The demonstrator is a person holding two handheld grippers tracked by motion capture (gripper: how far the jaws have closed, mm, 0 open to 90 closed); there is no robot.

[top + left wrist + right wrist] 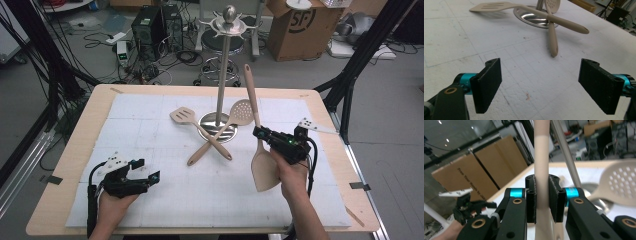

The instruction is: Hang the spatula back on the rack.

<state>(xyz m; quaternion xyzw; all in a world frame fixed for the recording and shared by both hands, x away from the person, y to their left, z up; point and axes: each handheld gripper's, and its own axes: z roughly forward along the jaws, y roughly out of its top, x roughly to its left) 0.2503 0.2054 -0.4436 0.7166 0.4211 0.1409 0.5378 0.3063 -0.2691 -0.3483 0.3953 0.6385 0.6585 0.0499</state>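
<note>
Gripping beige turner [260, 150] upright, right claw [261, 133], blade down, handle up.

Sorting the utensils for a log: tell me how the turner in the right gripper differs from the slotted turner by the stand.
The solid turner is clamped in the right gripper and held up, handle upward; the slotted turner lies on the table, crossed with the skimmer. The solid turner's blade has no openings; the slotted turner's has slots. Both are beige.

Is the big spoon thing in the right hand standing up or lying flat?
Standing up, tilted. The right gripper is shut on the beige spatula, handle pointing up and blade hanging just above the table.
</note>
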